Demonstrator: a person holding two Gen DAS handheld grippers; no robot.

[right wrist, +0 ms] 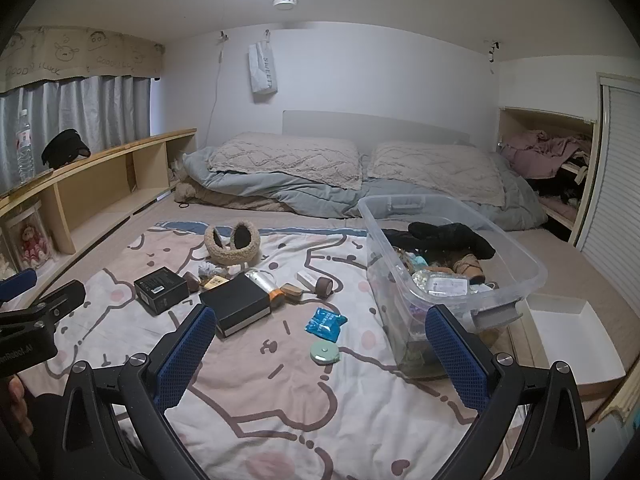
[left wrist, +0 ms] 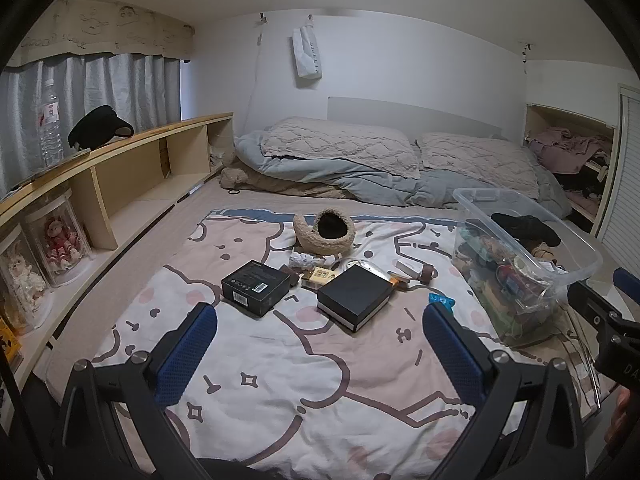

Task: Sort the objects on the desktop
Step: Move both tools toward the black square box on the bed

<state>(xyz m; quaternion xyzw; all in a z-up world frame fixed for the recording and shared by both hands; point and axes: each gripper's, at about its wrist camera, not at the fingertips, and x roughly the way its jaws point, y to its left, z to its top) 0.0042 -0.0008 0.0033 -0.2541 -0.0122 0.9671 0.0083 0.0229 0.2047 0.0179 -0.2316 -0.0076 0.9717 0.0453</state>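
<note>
Holding both grippers, left [left wrist: 320, 344] and right [right wrist: 320, 340], with fingers spread wide and empty, we see a mint round case [right wrist: 324, 353] and blue packet [right wrist: 325, 322] nearest, then two black boxes [right wrist: 236, 307], fuzzy earmuffs [right wrist: 232, 246] and the half-filled clear bin [right wrist: 516, 264] on a cartoon blanket [right wrist: 280, 400]; pillows [right wrist: 288, 158] lie beyond.

Blanket [right wrist: 280, 380]: pink and white, brown-outlined cartoon figures, blue band at the far edge. Two boxes [left wrist: 256, 288] [left wrist: 354, 298]: black; the nearer one carries a pale base stripe. Packet [right wrist: 325, 322]: bright blue. Round disc [right wrist: 325, 353]: pale mint green. Fuzzy earmuffs [right wrist: 232, 242]: beige, dark inside. Storage bin [right wrist: 516, 256]: clear, colourless. Gripper pads [right wrist: 184, 356]: blue, dotted texture, on black frames. Pillows [left wrist: 340, 144]: beige, diamond-quilted. Duvet [left wrist: 360, 176]: grey-blue. Curtains [left wrist: 116, 88]: grey.
</note>
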